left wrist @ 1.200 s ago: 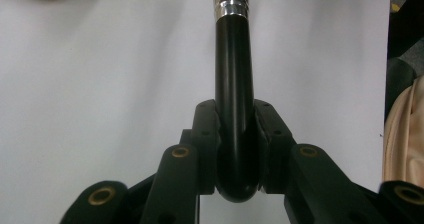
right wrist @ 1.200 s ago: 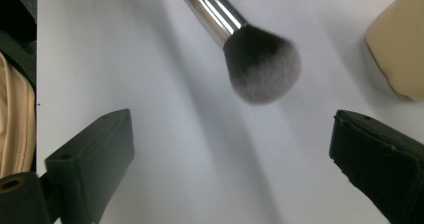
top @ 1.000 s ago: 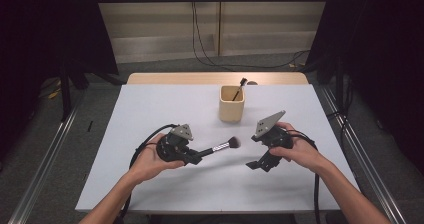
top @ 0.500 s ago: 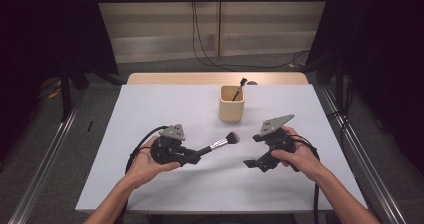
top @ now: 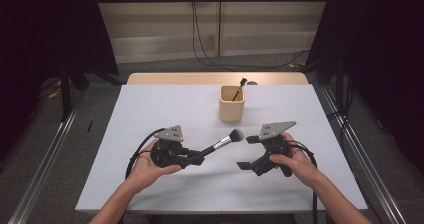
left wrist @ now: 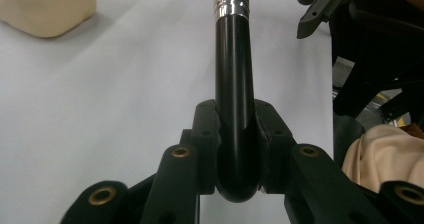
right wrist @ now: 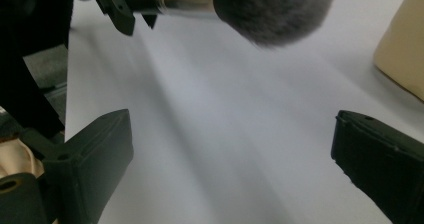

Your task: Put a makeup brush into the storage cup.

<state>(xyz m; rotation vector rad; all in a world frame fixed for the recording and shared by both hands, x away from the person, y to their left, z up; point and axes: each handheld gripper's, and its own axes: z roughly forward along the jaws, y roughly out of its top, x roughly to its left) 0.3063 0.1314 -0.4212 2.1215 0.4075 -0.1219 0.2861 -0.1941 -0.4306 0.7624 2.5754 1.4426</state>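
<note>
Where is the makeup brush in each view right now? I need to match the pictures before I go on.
High view: the makeup brush lies mid-table, handle clamped in the left gripper, head pointing toward the right gripper.
Left gripper view: its black handle rises up the centre, pressed between the fingers.
Right gripper view: its grey head is at top centre.
Shared landmark: the beige cup, top left and right edge.

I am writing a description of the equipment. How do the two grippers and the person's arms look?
Both the left gripper and the right gripper are black, with two flat, blocky jaws and brass-coloured screw holes. Each carries a grey three-cornered plate with small holes on top, and a black cable trails from each. The person's forearms are bare; no sleeves are visible.
</note>
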